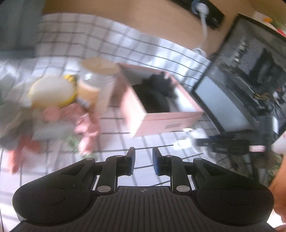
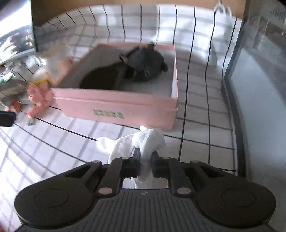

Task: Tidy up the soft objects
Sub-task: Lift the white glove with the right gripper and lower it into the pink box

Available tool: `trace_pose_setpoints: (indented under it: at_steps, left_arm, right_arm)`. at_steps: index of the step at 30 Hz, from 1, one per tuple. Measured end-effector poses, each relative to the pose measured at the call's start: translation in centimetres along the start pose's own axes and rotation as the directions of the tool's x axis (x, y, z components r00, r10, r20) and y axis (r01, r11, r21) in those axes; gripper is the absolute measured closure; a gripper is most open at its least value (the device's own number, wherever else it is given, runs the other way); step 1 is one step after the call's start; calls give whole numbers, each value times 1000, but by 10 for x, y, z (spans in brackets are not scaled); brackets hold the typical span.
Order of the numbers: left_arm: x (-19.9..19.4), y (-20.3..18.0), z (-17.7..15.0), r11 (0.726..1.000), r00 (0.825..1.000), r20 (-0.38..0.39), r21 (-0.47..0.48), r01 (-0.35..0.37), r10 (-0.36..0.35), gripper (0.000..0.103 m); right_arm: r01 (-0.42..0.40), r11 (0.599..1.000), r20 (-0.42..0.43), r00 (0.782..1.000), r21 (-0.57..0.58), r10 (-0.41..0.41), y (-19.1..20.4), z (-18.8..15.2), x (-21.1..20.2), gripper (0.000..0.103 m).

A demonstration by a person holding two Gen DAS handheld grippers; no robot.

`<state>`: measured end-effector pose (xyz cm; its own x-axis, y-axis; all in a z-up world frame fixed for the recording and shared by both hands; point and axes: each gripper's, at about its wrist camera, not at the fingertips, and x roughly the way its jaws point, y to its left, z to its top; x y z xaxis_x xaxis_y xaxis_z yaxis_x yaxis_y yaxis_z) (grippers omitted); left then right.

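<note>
My right gripper [image 2: 145,154] is shut on a white soft cloth [image 2: 143,142] and holds it just in front of a pink box [image 2: 116,107]. Dark soft items [image 2: 144,62] lie inside the box. In the left wrist view the pink box [image 1: 169,123] stands ahead with black soft things [image 1: 157,89] in it. My left gripper [image 1: 143,158] is open and empty above the checked cloth. A pile of soft toys [image 1: 59,100], pink, yellow and white, lies left of the box; it shows as pink toys [image 2: 38,96] in the right wrist view.
A white checked tablecloth [image 2: 196,116] covers the surface. A dark cabinet or screen [image 1: 241,80] stands at the right. The right gripper [image 1: 230,144] shows at the right of the left wrist view. A power strip [image 1: 205,10] lies at the far edge.
</note>
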<state>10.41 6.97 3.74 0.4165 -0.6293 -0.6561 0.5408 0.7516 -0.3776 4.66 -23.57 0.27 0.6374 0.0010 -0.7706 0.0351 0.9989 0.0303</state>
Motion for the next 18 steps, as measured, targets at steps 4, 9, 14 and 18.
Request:
trace_pose_setpoints:
  at_steps: [4,9,14,18]
  left_arm:
    - [-11,16,-6,997,999,25,-65,-37,39,80]
    - [-21,27,-15,990,994,42,-102,-92,97,80]
    - [-38,35,-27,982,988,53,-127,-137,145,80]
    - [-56,49,-40,965,975,54,-170,-201,213,80]
  right_arm:
    - [-24,999,122,992,-22,26,10,21,-59,91]
    - [-33,999,310,950,-3,32,11,83,-108,91]
    - [36,999,363,931,-29,-23,24,139,-94,91]
    - [74,996,276,960,-54,-57,35,162,-33,90]
